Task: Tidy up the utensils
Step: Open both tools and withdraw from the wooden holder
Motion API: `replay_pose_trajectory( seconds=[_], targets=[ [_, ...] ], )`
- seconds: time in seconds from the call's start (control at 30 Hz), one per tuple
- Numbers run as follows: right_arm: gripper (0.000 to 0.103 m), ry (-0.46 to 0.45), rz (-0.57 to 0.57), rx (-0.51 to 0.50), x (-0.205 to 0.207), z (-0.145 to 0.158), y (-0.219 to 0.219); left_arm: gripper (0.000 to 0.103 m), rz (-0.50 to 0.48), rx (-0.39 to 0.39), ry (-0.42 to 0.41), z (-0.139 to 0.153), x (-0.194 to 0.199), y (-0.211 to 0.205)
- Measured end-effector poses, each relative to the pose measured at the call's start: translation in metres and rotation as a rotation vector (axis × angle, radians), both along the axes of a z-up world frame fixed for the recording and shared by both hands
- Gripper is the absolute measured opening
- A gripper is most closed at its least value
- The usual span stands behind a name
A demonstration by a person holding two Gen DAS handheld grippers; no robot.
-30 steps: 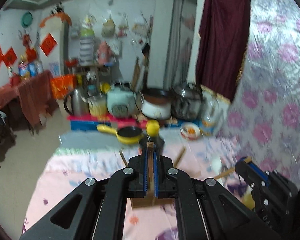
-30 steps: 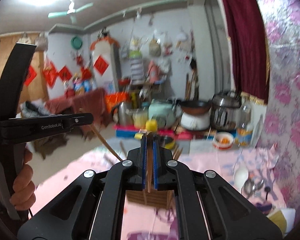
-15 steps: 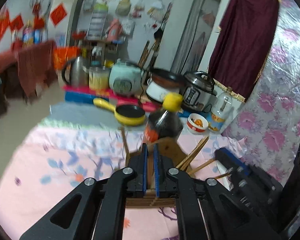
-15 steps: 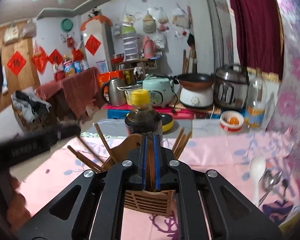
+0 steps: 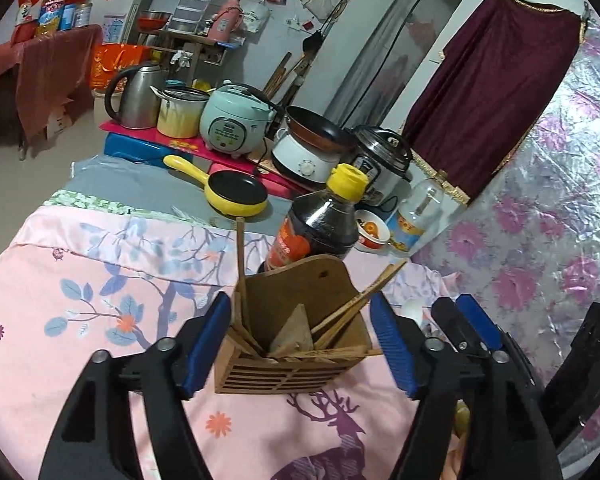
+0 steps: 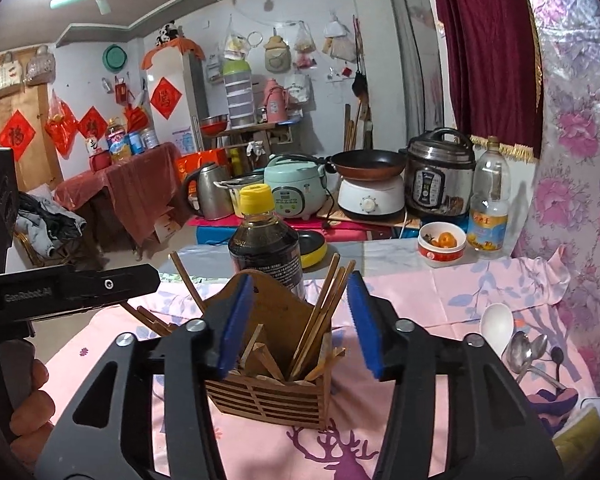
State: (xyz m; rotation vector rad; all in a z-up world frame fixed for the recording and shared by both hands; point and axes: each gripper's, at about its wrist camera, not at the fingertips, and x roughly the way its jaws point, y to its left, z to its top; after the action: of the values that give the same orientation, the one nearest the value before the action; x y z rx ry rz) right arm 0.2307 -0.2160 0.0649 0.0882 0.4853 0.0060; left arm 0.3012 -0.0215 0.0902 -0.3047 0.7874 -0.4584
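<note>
Holder: the wooden utensil holder [image 5: 288,344] is standing in the lower middle of the left wrist view on the pink tablecloth [image 5: 72,320], chopsticks [image 5: 356,304] leaning out of it.
Left gripper [image 5: 300,340]: its blue pads are sitting wide apart, one on each side of the holder, gripping nothing.
Right gripper [image 6: 296,320]: its pads are likewise spread, framing the same holder [image 6: 268,396] and its chopsticks [image 6: 320,320] in the lower middle of the right wrist view.
Behind: a dark sauce bottle [image 5: 320,224] is standing just behind the holder, towards the frame centre.
Open room: bare cloth is lying at left in the left wrist view; at lower right of the right wrist view a white spoon [image 6: 497,326] and metal spoons [image 6: 528,350] are lying well apart from the holder.
Change: a second ago both pairs of pads were pressed together on a thin wooden stick; now they are standing open and the holder is appearing closer.
</note>
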Motion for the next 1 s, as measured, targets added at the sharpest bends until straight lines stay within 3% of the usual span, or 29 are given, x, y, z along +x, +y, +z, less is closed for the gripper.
replay_pose_trajectory(
  seconds=[0.13,0.37,0.6,0.8,1.0],
  targets=[
    [0.058,-0.01,-0.009,-0.001,-0.002,0.003,0.0,0.082,-0.008,-0.02,-0.006,0.004,-0.004,0.0],
    [0.059,0.01,-0.008,0.004,0.0,-0.001,0.0,0.083,-0.056,-0.074,0.007,0.005,-0.005,0.001],
    [0.063,0.02,-0.005,-0.018,0.001,-0.004,0.005,0.083,-0.047,-0.075,0.0,0.006,-0.005,0.005],
    [0.063,0.016,-0.014,-0.007,-0.001,-0.002,0.003,0.084,-0.061,-0.106,-0.052,0.017,-0.013,0.01],
    [0.063,-0.003,-0.012,0.027,-0.01,0.007,-0.001,0.087,-0.012,-0.072,-0.106,0.026,-0.025,0.012]
  ],
)
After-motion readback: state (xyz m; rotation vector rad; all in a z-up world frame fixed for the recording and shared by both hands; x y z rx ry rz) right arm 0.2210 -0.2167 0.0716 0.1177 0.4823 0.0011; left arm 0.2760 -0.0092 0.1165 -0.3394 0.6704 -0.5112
